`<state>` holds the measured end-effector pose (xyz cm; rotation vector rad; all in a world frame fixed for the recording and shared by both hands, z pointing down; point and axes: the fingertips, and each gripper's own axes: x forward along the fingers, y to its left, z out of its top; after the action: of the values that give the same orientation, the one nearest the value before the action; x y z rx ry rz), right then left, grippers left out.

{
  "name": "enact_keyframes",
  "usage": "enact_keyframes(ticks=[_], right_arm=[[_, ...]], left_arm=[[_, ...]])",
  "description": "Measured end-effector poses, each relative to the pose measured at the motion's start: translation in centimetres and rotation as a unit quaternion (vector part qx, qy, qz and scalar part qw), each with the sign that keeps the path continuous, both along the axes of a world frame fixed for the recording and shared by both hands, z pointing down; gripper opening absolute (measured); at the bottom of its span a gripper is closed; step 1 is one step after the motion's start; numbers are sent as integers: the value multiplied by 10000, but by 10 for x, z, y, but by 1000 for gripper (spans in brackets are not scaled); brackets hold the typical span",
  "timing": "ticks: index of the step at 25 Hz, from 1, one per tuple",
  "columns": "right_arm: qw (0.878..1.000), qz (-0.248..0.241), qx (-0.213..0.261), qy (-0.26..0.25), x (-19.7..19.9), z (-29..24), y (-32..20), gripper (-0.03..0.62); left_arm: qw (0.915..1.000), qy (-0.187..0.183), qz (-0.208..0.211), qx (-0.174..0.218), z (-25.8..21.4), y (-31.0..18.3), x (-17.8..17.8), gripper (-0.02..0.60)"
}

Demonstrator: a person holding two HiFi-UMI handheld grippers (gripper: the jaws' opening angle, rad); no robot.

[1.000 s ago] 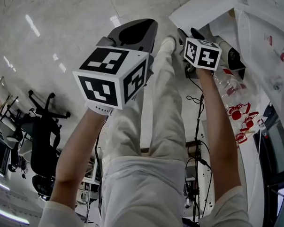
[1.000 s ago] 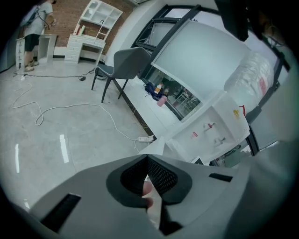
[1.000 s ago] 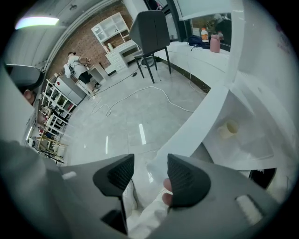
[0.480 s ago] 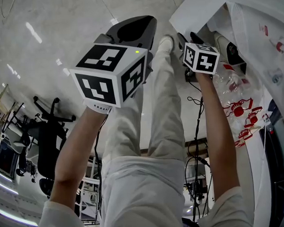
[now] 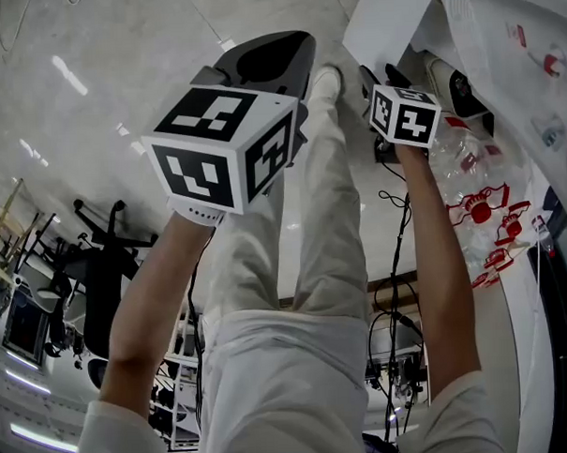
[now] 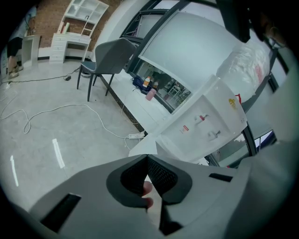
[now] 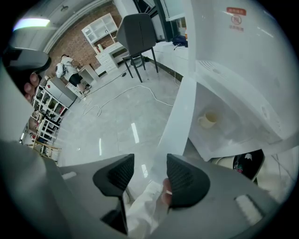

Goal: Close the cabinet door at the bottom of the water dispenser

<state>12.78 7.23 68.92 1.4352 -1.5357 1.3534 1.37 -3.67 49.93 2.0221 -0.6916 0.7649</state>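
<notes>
The white water dispenser [image 5: 501, 42] stands at the upper right of the head view, and its taps show in the left gripper view [image 6: 205, 122]. Its bottom cabinet door [image 7: 180, 112] is a white panel swung open; a cup [image 7: 207, 120] sits inside the cabinet. My right gripper [image 7: 148, 173] is open, and the door's lower edge runs down into line with the gap between its jaws; I cannot tell whether they touch. In the head view that gripper [image 5: 378, 81] is beside the door [image 5: 387, 19]. My left gripper [image 6: 147, 161] is shut on nothing and held apart from the door [image 6: 143, 148].
Clear bottles with red labels [image 5: 480, 212] lie by the dispenser. A grey chair [image 6: 110, 56] and a low white ledge stand beyond it. A white cable [image 6: 70, 109] and a power strip [image 6: 135, 136] lie on the grey floor. Black office chairs [image 5: 89, 276] are behind me.
The head view has drifted, so the dispenser and door sit slightly higher and further right. Both grippers hold almost the same places.
</notes>
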Motion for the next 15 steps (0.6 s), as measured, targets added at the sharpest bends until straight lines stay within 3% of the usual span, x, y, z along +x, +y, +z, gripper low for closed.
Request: enact_keyframes(ticks=[15], right_arm=[[9983, 504, -2, 294, 53, 0, 23, 219]], left_arm=[[9994, -68, 339, -18, 2, 18, 25, 6]])
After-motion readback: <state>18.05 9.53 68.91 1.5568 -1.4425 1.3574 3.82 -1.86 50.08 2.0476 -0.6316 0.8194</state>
